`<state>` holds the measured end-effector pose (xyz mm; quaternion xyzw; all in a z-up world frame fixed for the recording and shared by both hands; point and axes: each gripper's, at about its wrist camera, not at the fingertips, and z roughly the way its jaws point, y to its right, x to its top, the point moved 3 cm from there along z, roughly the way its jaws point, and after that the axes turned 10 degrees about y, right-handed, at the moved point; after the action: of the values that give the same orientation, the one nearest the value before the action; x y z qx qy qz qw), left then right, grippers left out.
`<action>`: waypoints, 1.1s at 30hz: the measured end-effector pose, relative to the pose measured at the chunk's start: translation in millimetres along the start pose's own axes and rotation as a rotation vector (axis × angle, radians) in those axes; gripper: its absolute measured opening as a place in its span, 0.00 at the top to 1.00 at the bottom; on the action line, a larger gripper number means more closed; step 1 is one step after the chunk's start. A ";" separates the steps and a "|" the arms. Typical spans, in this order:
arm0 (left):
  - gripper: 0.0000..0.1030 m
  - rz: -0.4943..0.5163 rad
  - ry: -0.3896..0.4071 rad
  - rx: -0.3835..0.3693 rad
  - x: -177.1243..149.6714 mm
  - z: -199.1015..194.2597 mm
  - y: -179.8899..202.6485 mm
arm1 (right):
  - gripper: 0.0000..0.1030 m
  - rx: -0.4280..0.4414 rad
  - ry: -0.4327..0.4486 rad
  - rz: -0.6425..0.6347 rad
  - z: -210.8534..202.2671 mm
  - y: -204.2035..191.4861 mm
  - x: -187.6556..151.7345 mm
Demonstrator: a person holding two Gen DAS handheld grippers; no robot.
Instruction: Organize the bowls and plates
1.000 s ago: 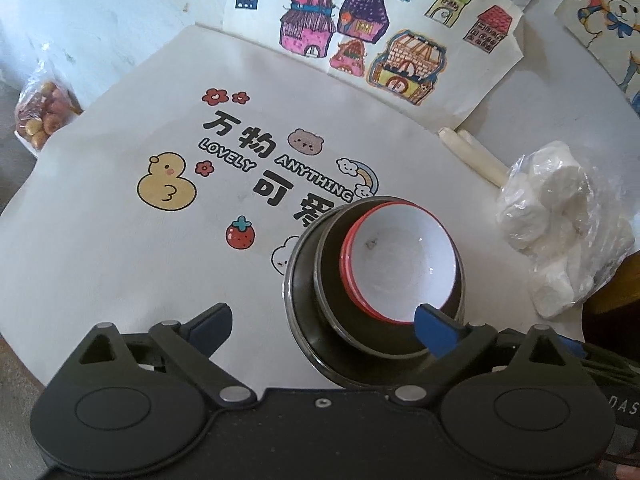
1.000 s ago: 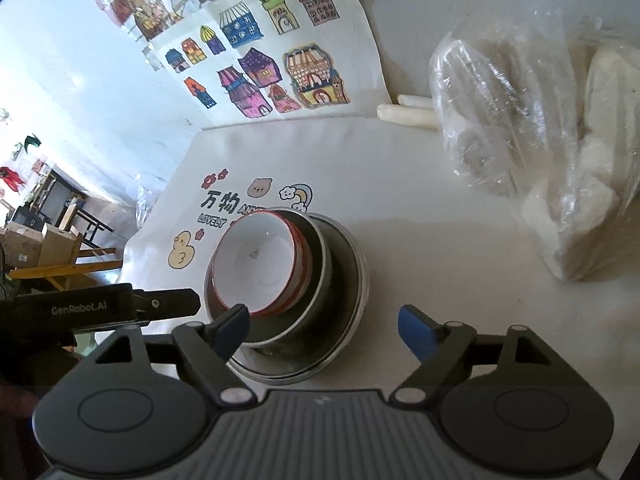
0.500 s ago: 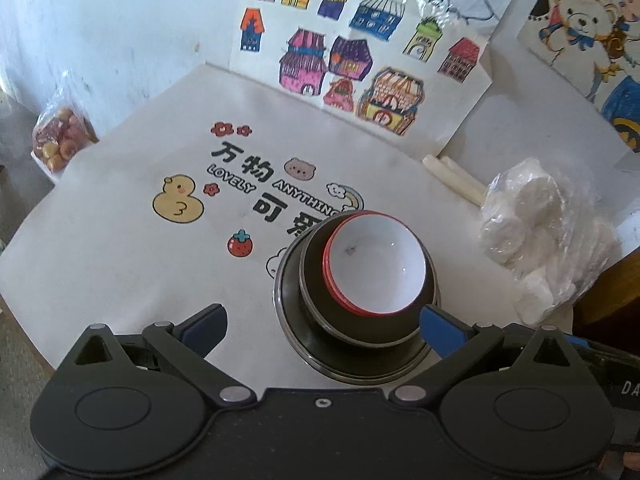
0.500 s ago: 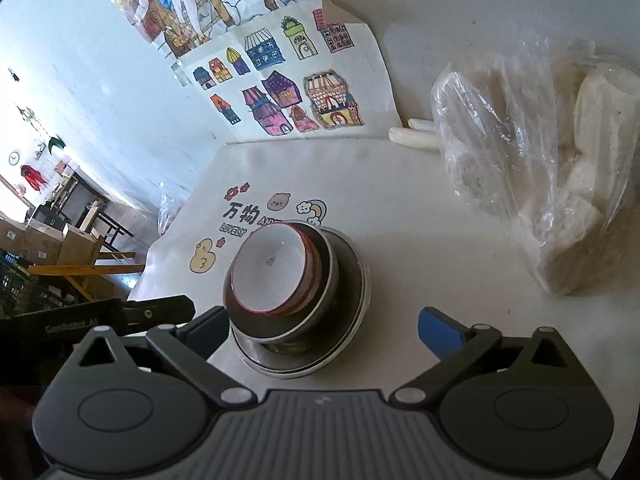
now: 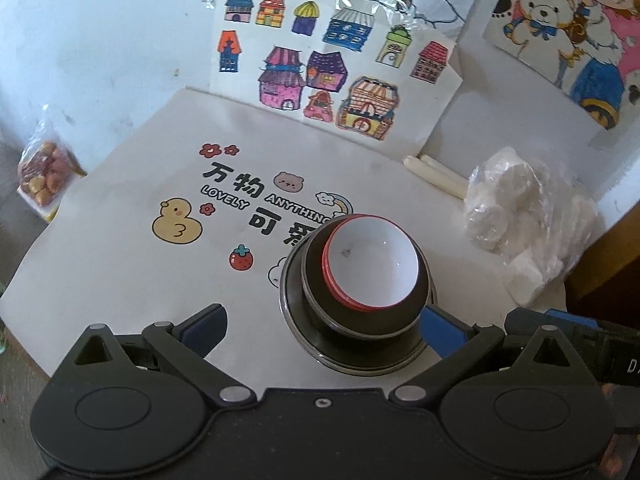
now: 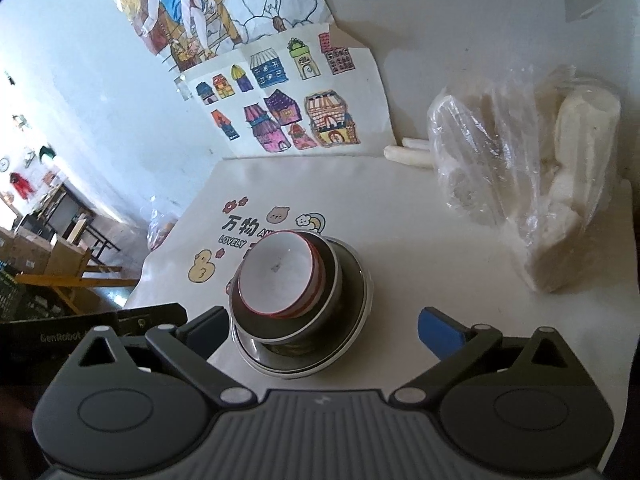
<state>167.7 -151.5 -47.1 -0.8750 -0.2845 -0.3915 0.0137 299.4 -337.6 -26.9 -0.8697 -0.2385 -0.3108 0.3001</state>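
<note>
A: Nearest items?

B: Left gripper (image 5: pixel 322 326), jaws spread wide, nothing pinched. Right gripper (image 6: pixel 322 326), likewise spread wide, nothing between the blue pads.

A: Task items, location?

B: One stack on the printed table cover (image 5: pixel 120 264), just beyond both grippers. Bottom: steel plate (image 5: pixel 298 334). On it: dark steel bowl (image 5: pixel 360 322). Nested inside, tilted slightly: red-rimmed white bowl (image 5: pixel 372 266). From the right wrist view, same stack left of centre, partly behind the left-hand finger: plate (image 6: pixel 352 320), dark bowl (image 6: pixel 304 320), white bowl (image 6: pixel 280 272).

A: Touching either tool?

B: None visible. Stack apart from the pads, standing free.

A: Further back?

B: Duck, strawberry and lettering printed on the cover, partly hidden by the stack. Right of the stack, well apart: clear plastic bag of white lumps (image 5: pixel 516 216). Behind it, two pale sticks (image 5: pixel 432 170) at the wall's foot. Far left edge: bag of reddish snacks (image 5: pixel 42 178).

A: Farthest?

B: Coloured house drawings (image 5: pixel 320 64) taped to the wall.
</note>
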 end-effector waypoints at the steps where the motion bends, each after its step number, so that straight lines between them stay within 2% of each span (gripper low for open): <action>1: 0.01 0.010 -0.002 -0.011 0.6 0.2 -1.7 | 0.00 -0.010 0.006 0.005 -1.5 -2.3 -1.2; 9: 0.01 0.124 -0.002 -0.159 16.6 4.6 -25.3 | 0.00 -0.142 0.095 0.071 -11.3 -28.8 -8.8; 21: 0.01 0.232 0.050 -0.349 37.2 -21.0 -81.5 | 0.00 -0.344 0.244 0.136 -39.5 -107.9 -48.3; 28: 0.01 0.301 0.079 -0.416 38.4 -47.0 -112.5 | 0.00 -0.426 0.322 0.178 -60.4 -154.2 -79.6; 33: 0.01 0.307 0.075 -0.449 29.7 -59.9 -124.5 | 0.00 -0.452 0.345 0.147 -76.4 -177.9 -90.6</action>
<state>79.6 -47.5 -9.9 -0.8738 -0.0539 -0.4703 -0.1108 99.2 -283.8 25.5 -0.8637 -0.0450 -0.4770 0.1566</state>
